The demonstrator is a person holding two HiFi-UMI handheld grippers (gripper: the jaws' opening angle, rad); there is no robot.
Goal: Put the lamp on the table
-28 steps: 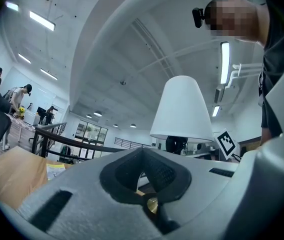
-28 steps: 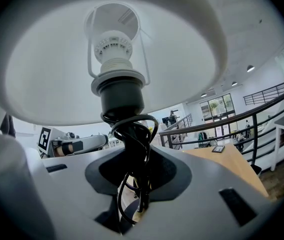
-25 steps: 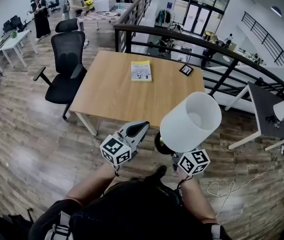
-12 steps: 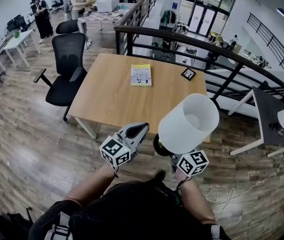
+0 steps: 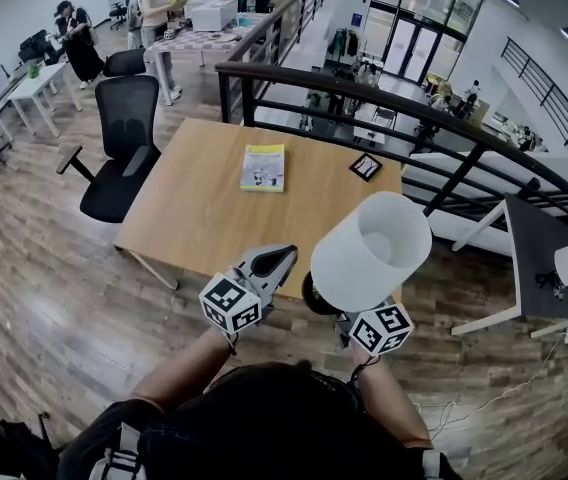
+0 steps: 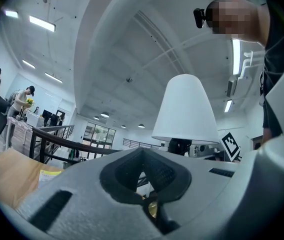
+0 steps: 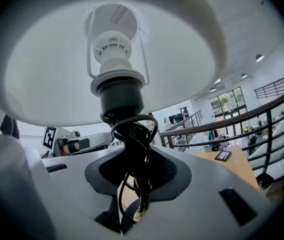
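Right gripper point(image 7: 138, 181) jaws are clenched on the lamp point(image 5: 371, 251) stem with the black cord point(image 7: 131, 129) bunched in the grip — white shade up, lamp held in the air, resting on nothing. Head view puts it over the near edge of the table point(image 5: 204, 208), toward the right corner. Left gripper point(image 5: 279, 260) jaws are closed and empty — just beside the lamp.

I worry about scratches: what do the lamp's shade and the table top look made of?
Lamp shade: matte white, evenly smooth, probably fabric or plastic. Table top: pale wood or wood-look laminate, by its tan colour and low sheen.
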